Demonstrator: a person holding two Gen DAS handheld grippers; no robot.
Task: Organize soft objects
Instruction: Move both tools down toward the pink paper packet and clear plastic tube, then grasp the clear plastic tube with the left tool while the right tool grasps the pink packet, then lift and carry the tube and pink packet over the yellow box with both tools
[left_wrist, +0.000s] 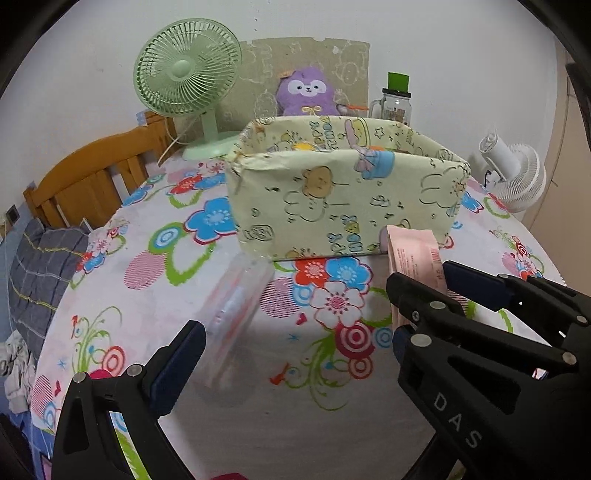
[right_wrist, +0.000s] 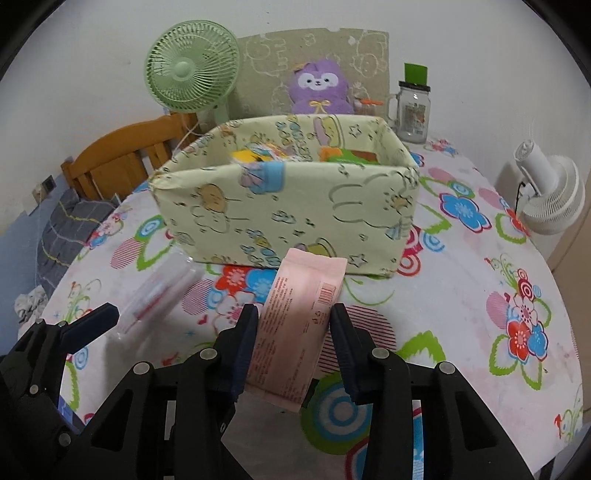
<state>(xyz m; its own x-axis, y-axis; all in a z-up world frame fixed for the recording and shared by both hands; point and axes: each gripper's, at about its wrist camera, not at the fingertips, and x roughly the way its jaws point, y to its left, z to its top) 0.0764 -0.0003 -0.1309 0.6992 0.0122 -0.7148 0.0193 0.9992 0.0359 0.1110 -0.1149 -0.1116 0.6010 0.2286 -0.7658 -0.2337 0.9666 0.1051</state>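
Note:
A pale green box (right_wrist: 288, 206) with a cartoon print stands mid-table, with colourful soft items (right_wrist: 258, 155) inside. In front of it my right gripper (right_wrist: 295, 332) is shut on a pink packet (right_wrist: 295, 314) with a barcode, its pads pressing both long edges. From the left wrist view that packet (left_wrist: 410, 254) rises from the right gripper (left_wrist: 439, 288) near the box's front right corner. My left gripper (left_wrist: 295, 336) is open. A clear plastic packet (left_wrist: 236, 314) with red and pink contents lies on the flowered tablecloth by its left finger (left_wrist: 181, 354), untouched.
Behind the box are a green desk fan (left_wrist: 184, 74), a purple plush toy (left_wrist: 306, 92) and a glass jar mug (left_wrist: 395, 103). A white fan (left_wrist: 517, 177) stands at the right edge. A wooden chair back (left_wrist: 92, 173) and grey checked cloth (left_wrist: 37, 266) lie beyond the left edge.

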